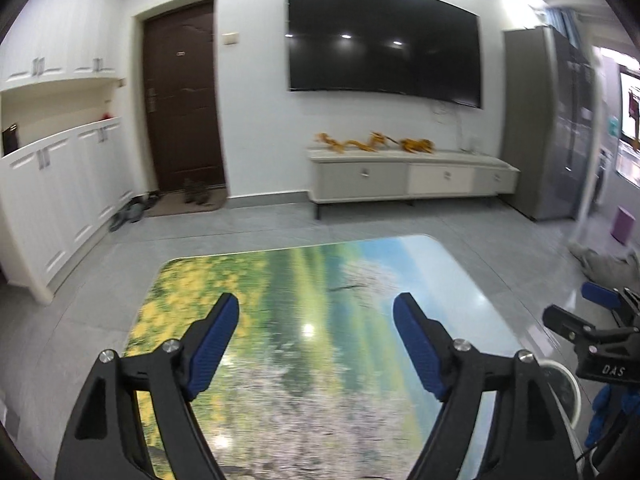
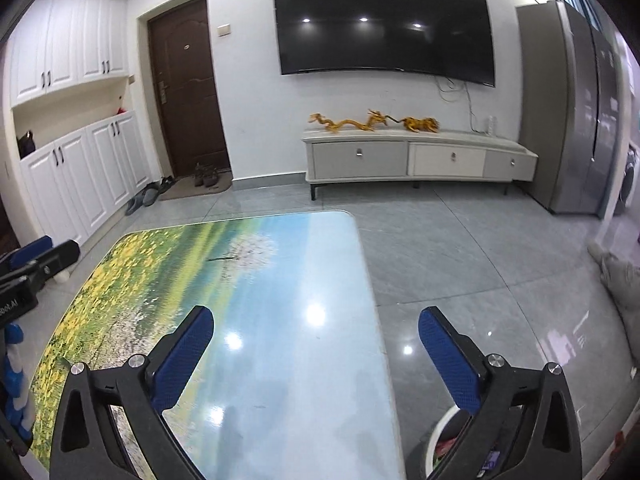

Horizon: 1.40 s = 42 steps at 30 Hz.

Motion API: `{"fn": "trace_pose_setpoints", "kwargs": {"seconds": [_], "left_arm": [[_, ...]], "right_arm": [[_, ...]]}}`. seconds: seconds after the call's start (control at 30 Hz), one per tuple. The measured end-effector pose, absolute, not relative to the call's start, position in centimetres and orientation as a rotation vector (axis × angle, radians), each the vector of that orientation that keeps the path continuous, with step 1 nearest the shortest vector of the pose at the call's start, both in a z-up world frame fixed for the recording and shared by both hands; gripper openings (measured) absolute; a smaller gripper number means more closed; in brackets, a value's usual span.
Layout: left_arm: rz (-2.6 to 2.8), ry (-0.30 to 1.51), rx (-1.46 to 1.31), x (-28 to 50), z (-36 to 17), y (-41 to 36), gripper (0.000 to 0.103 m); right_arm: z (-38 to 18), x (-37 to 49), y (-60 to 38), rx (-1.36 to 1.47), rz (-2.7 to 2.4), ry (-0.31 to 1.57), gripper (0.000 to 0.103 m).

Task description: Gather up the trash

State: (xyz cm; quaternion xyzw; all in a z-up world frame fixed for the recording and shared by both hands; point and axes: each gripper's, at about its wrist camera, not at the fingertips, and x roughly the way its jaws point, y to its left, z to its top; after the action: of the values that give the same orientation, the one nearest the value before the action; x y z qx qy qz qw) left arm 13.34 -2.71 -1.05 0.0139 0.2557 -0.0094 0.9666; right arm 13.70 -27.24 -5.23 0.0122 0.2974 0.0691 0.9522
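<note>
Right wrist view: my right claw (image 2: 316, 356) gapes wide, empty, over the table (image 2: 288, 264). Left claw (image 1: 316, 344) too. No trash left on the table, so I'd just check the bin (image 2: 444, 428) beside it.

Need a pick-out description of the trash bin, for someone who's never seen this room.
Start at the low table with the printed landscape of yellow flowers and blue sky. Off its near right corner, on the grey floor tiles, stands the bin: round, white-rimmed, with colourful scraps inside. It is the only round open container there.

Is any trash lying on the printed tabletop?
No, the table shows only its landscape print and light glare in the right wrist view.
</note>
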Motion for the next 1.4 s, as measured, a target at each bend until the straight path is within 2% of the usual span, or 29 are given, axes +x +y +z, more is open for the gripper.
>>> {"fn": "trace_pose_setpoints", "kwargs": {"seconds": [0.27,0.73,0.77,0.9,1.0,1.4], "left_arm": [[0.071,0.481,0.004,12.8,-0.9,0.9,0.082],[0.115,0.443,0.033,12.9,-0.2,0.8,0.082],[0.117,0.443,0.035,13.0,-0.1,0.7,0.083],[0.131,0.426,0.047,13.0,0.0,0.2,0.096],[0.131,0.409,0.045,12.9,0.2,0.0,0.100],[0.163,0.394,0.050,13.3,0.1,-0.4,0.103]], "right_arm": [[-5.1,14.3,-23.1,-0.061,0.121,0.575,0.103],[-4.3,14.5,-23.0,-0.074,0.062,0.510,0.103],[-4.4,14.5,-23.1,-0.074,0.061,0.512,0.103],[-4.7,14.7,-23.2,-0.085,0.044,0.510,0.103],[-4.8,14.6,-23.5,-0.091,0.036,0.507,0.103],[-5.2,14.8,-24.6,-0.085,0.012,0.509,0.103]]}}
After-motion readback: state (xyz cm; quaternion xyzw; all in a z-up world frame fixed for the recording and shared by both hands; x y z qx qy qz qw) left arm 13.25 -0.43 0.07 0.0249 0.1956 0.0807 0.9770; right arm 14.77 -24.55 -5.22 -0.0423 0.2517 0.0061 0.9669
